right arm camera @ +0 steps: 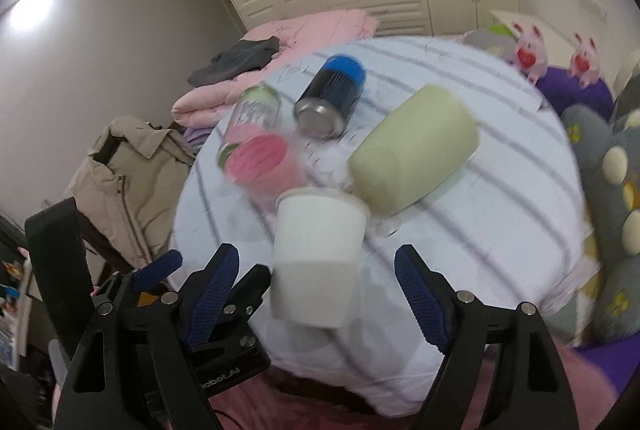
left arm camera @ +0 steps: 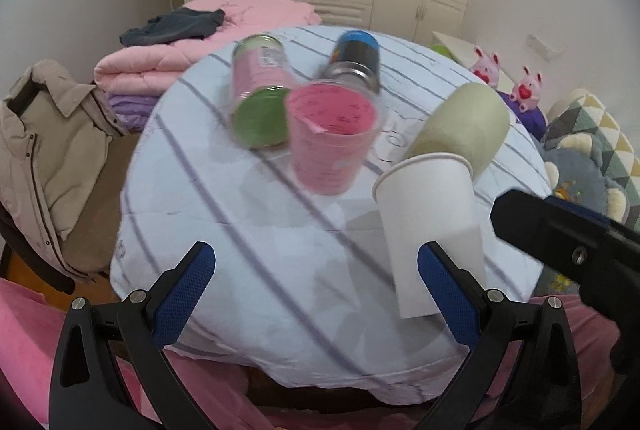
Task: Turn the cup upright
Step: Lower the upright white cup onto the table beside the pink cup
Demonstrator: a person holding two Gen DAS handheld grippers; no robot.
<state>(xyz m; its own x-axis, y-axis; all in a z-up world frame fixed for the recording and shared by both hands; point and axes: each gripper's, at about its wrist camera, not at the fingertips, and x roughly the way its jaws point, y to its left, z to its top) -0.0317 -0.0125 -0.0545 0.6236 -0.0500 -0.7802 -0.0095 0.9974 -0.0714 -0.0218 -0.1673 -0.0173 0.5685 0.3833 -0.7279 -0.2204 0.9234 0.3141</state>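
A white paper cup [left arm camera: 430,226] stands mouth up on the striped cloth of the round table [left arm camera: 240,270]. In the right wrist view the cup [right arm camera: 318,254] sits between the wide-open fingers of my right gripper [right arm camera: 316,294], with gaps on both sides. My left gripper [left arm camera: 316,290] is open and empty, just left of the cup; its right finger [left arm camera: 444,290] is close to the cup's base. The right gripper's body [left arm camera: 568,246] shows at the right edge of the left wrist view.
A pink plastic cup [left arm camera: 332,133] stands upright behind. A pink-and-green can [left arm camera: 260,93], a blue-and-black can [left arm camera: 354,59] and a pale green cylinder [left arm camera: 464,125] lie on their sides. A jacket on a chair [left arm camera: 44,157] is left, cushions [left arm camera: 592,157] right.
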